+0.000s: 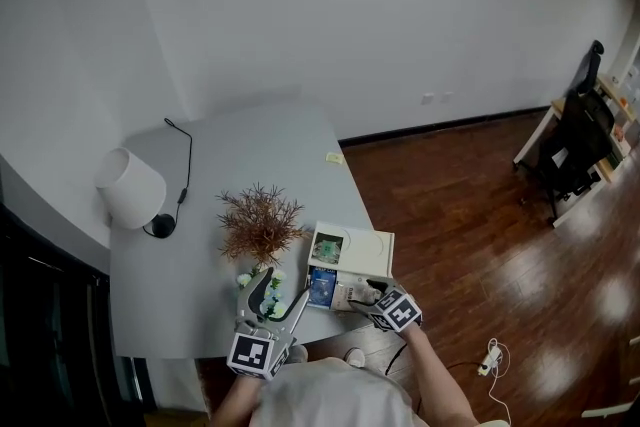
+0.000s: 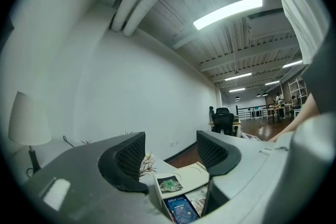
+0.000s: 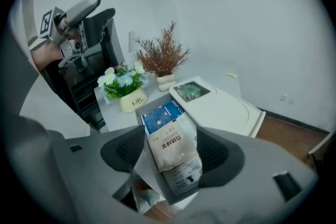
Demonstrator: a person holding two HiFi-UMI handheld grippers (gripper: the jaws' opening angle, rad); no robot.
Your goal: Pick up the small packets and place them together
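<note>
small packets (image 3: 167, 140) | lying in the white tray (image 3: 226, 110) at the counter (image 1: 190, 255) edge | likely light, soft, slick film; pinch the beige one across its plump middle | right gripper (image 3: 171, 151) fingers apart astride it, not pressing | left gripper (image 2: 170, 153) fingers apart, empty

The blue packet (image 3: 163, 115) bears a fine white grid, and the beige packet (image 3: 172, 147) has dark lettering. A 3rd packet (image 3: 190, 91) shows green on black. The box (image 3: 226, 110) is white. The dried plant (image 1: 260, 220) is rust-brown, the flowers (image 3: 119, 78) white and pale blue, their pot (image 3: 132, 100) cream. The table (image 1: 250, 145) is pale grey, the floor (image 1: 460, 205) reddish-brown wood (glossy, with pale glints).
</note>
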